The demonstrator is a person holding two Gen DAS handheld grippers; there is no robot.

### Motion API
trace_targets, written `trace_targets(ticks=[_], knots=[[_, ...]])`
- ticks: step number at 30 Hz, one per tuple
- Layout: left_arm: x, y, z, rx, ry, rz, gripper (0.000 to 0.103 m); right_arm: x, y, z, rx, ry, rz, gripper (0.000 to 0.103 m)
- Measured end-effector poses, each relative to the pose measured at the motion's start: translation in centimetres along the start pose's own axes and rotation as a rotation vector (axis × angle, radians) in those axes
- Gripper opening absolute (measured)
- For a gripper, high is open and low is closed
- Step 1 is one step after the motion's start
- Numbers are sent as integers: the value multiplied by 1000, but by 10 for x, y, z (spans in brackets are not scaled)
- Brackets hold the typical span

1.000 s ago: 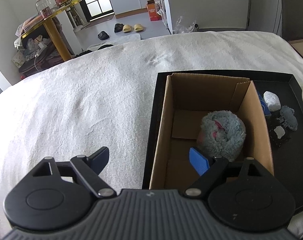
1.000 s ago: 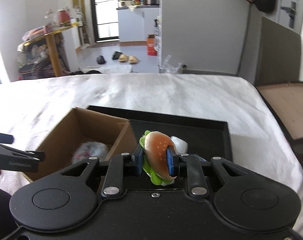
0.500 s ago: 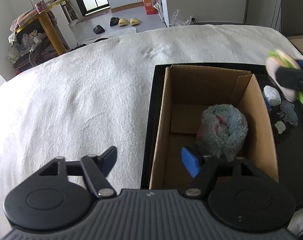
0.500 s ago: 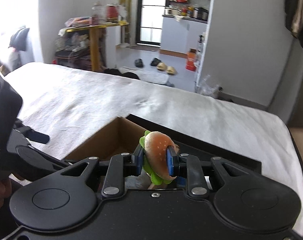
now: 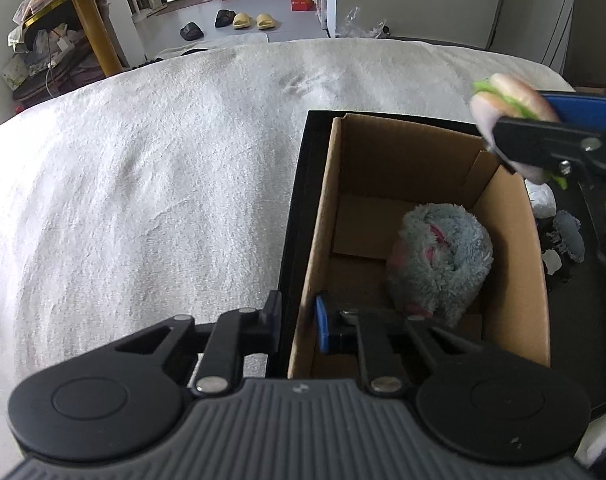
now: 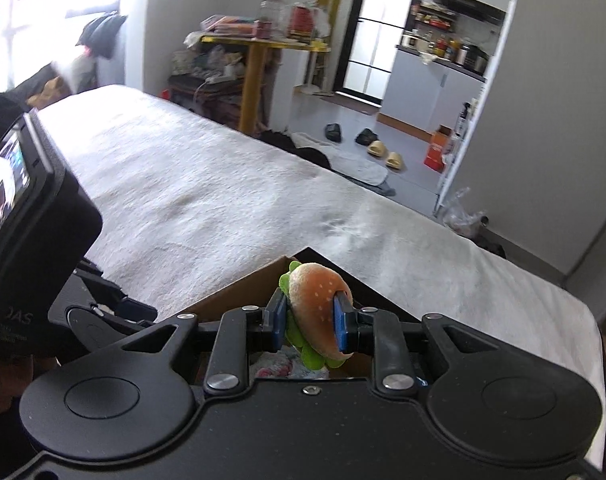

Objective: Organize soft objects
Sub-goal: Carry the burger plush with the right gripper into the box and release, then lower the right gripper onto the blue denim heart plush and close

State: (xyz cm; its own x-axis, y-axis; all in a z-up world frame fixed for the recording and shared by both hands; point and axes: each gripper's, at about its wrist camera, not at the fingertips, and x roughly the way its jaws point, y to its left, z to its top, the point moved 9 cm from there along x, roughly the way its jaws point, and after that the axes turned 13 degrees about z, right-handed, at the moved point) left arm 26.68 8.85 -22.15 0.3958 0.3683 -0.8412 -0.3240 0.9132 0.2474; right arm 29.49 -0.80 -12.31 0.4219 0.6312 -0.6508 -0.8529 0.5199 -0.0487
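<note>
A brown cardboard box (image 5: 515,280) stands in a black tray (image 5: 299,200) on a white bedspread. A fluffy grey-blue plush (image 5: 443,260) lies inside the box. My left gripper (image 5: 297,320) is shut on the box's left wall, one finger outside and one inside. My right gripper (image 6: 309,320) is shut on a soft burger toy (image 6: 317,304) and holds it above the box's far right corner; the burger also shows in the left wrist view (image 5: 507,100).
Small white and grey soft items (image 5: 559,232) lie in the tray right of the box. The white bedspread (image 5: 143,184) stretches to the left. A yellow table (image 6: 259,64) and slippers (image 6: 385,154) are beyond the bed.
My left gripper closed onto the box's left wall. My right gripper carried the burger toy leftward to above the box.
</note>
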Motion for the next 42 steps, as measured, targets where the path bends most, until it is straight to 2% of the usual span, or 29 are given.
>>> trace_targets(ticks=[3, 5, 6, 8, 13, 21, 24, 26, 28, 31, 37, 42], knots=[[-1, 1, 0, -4, 0, 1, 17, 4, 6, 2, -34, 16, 13, 24], [-1, 1, 1, -2, -1, 4, 17, 6, 9, 3, -49, 17, 9, 29], [-1, 0, 1, 1, -2, 8, 17, 6, 10, 4, -57, 15, 1, 35], [-1, -1, 1, 8, -3, 11, 17, 5, 12, 2, -70, 14, -11, 36], [-1, -2, 0, 20, 0, 30, 17, 0, 10, -5, -46, 25, -10, 42], [-2, -4, 0, 58, -6, 69, 21, -8, 1, -30, 17, 59, -24, 45], [-2, -5, 0, 65, -7, 78, 22, -13, -4, -41, 54, 60, -37, 49], [-4, -4, 0, 63, -11, 81, 27, -17, -7, -49, 87, 58, -47, 52], [-6, -2, 2, 48, -25, 82, 42, -20, -11, -56, 111, 62, -66, 61], [-13, 4, 5, 19, -59, 90, 58, -27, -16, -68, 129, 65, -103, 66], [-17, 1, 7, 34, -71, 109, 62, -39, -29, -90, 219, 54, -161, 85], [-22, -4, 6, 70, -96, 137, 62, -45, -41, -104, 292, 30, -213, 91]])
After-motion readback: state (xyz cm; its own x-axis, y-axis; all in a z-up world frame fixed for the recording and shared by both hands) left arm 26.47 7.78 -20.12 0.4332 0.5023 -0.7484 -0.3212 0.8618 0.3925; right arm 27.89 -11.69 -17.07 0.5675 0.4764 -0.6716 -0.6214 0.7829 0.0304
